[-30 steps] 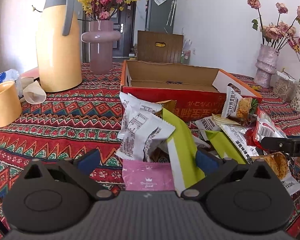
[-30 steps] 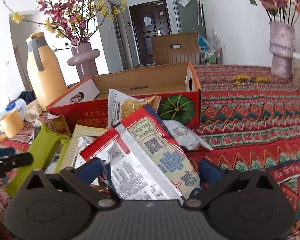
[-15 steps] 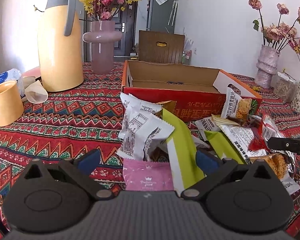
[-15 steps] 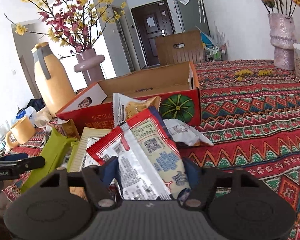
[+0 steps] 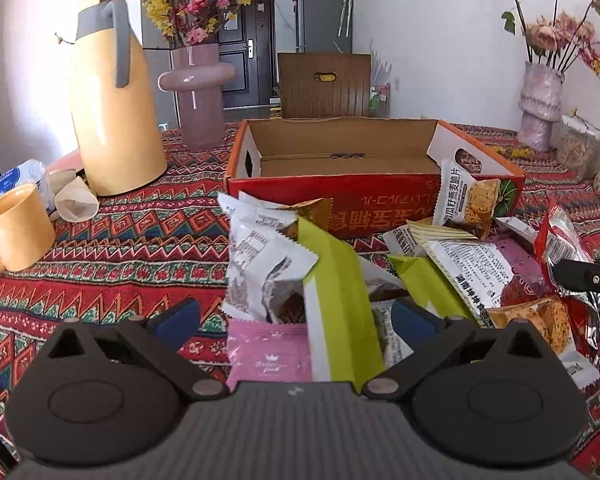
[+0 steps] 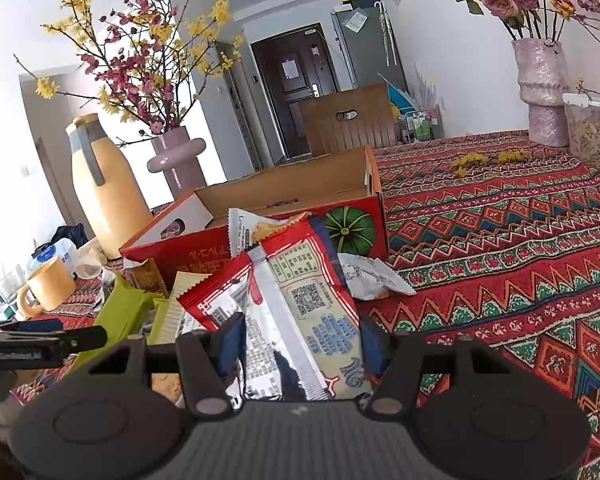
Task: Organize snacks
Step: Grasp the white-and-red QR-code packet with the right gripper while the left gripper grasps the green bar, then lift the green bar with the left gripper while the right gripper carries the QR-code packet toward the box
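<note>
A pile of snack packets lies in front of an open red cardboard box on the patterned tablecloth. My left gripper is open and low over the pile, with a pink packet and a green packet between its fingers, neither pinched. My right gripper has its jaws closing on a red and silver snack packet, which crumples between the pads and stands up towards the box. A white packet lies to its right.
A yellow thermos jug, a pink vase and a yellow mug stand to the left. Another vase and a clear jar stand at the far right. Patterned cloth stretches to the right of the pile.
The right gripper's jaws have narrowed from wide open onto the red and silver packet, which is now crumpled and raised. The left gripper has shifted a little and stays open.
</note>
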Demonstrator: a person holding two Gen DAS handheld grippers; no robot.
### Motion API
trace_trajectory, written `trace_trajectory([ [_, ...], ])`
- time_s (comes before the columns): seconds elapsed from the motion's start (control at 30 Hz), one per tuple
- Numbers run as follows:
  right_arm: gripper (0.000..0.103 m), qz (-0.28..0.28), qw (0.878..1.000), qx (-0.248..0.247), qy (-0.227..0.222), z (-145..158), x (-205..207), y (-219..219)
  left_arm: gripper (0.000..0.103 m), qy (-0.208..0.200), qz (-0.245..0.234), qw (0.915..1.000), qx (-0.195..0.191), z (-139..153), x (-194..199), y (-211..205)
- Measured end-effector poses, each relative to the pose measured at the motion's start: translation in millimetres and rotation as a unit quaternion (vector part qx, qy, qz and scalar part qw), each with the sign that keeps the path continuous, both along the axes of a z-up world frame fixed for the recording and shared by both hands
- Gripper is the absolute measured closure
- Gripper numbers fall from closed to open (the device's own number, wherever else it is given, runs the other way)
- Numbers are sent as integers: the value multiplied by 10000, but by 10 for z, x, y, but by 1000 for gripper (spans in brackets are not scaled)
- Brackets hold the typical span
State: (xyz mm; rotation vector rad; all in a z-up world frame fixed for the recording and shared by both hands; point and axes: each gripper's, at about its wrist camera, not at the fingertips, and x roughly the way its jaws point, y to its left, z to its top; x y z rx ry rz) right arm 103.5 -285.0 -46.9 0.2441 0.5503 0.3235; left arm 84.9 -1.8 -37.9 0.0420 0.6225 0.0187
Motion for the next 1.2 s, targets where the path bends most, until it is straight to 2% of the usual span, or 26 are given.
trace_trajectory([
  [0.2, 44, 9, 9999, 108, -18, -27, -32, -33, 0, 202, 143, 9995, 220, -36, 102, -105],
  [0.3, 44, 45, 9999, 164, -22, -36, -37, -52, 2, 266, 173, 9993, 210, -45, 105, -111],
  [0.4, 44, 59, 9998, 195, -24, -41, -31, -50, 18, 322, 72, 9993, 175, -38, 88, -125],
  [0.47, 44, 62, 9998, 213, -22, -49, -28, -53, 34, 380, 10, 9992, 145, -36, 89, -141],
  [0.5, 44, 62, 9997, 223, -23, -52, -26, -57, 37, 404, -3, 9991, 132, -38, 87, -142],
  [0.53, 44, 62, 9997, 230, -25, -52, -28, -57, 46, 415, -43, 9991, 93, -39, 86, -145],
  [0.57, 44, 61, 9997, 238, -28, -50, -30, -60, 59, 437, -99, 9990, 52, -37, 82, -147],
  [0.6, 44, 58, 9997, 243, -33, -49, -32, -65, 64, 465, -147, 9988, 26, -34, 80, -153],
  [0.8, 46, 49, 9995, 268, -127, -2, -80, -86, 67, 407, -228, 9989, -20, 3, 22, -167],
  [0.83, 47, 48, 9995, 266, -155, 12, -94, -84, 69, 390, -225, 9990, -36, 14, 14, -162],
  [0.87, 47, 44, 9995, 267, -173, 23, -103, -83, 77, 368, -218, 9991, -36, 27, 8, -159],
  [1.1, 49, 4, 9991, 283, -331, 121, -178, -96, 80, 146, -301, 9994, -69, 164, -91, -152],
  [1.2, 49, -30, 9988, 283, -400, 168, -211, -107, 85, 83, -321, 9994, -88, 203, -119, -149],
])
